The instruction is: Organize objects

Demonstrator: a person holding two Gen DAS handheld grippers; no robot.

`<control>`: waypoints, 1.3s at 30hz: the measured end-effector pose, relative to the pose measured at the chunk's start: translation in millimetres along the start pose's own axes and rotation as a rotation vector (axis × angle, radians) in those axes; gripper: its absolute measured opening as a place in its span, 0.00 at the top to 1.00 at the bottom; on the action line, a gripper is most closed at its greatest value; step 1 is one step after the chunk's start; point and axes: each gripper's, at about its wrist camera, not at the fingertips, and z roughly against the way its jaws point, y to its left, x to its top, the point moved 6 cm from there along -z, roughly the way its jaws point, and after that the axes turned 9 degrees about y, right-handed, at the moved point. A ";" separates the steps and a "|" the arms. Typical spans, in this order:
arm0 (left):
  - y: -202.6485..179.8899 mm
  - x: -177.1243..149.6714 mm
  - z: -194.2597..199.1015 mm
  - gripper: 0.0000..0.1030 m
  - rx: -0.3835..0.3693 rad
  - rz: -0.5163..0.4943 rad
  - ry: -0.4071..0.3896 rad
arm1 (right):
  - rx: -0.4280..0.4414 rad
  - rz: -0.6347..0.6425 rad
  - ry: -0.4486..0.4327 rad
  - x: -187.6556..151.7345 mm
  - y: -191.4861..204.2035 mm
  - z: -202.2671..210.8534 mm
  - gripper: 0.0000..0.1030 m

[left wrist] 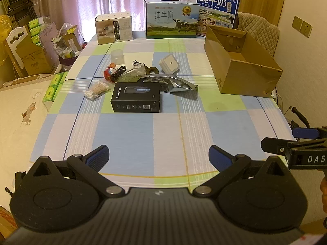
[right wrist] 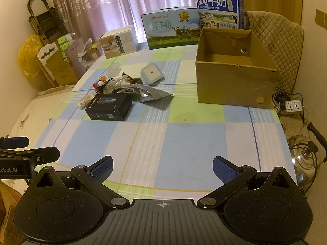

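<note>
A heap of small items lies mid-table on the checked cloth: a black shaver box (left wrist: 136, 97) (right wrist: 108, 106), a silver foil pouch (left wrist: 169, 83) (right wrist: 149, 94), a bag of cotton swabs (left wrist: 97, 90), a red figurine (left wrist: 109, 72), a white square device (left wrist: 169, 63) (right wrist: 151, 74) and a clear cup (left wrist: 117, 56). An open, empty cardboard box (left wrist: 241, 75) (right wrist: 231, 83) stands at the right. My left gripper (left wrist: 158, 157) hovers open over the near table edge, far from the heap. My right gripper (right wrist: 162, 166) is open beside it, holding nothing.
Two milk cartons (left wrist: 171, 18) (left wrist: 217, 10) and a white carton (left wrist: 113, 27) line the table's far edge. A quilted chair back (right wrist: 276, 40) stands behind the cardboard box. A power strip (right wrist: 293, 105) and a kettle (right wrist: 304, 155) sit off the right edge; boxes crowd the left.
</note>
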 end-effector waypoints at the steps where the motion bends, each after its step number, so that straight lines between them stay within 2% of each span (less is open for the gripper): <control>1: 0.2 -0.2 0.1 0.01 0.000 -0.001 0.000 | 0.000 0.000 0.000 0.7 -1.5 0.0 0.02; 39: -23.0 -13.2 -0.9 0.01 0.028 0.023 0.008 | 0.026 0.037 0.005 -9.7 -23.8 10.0 0.02</control>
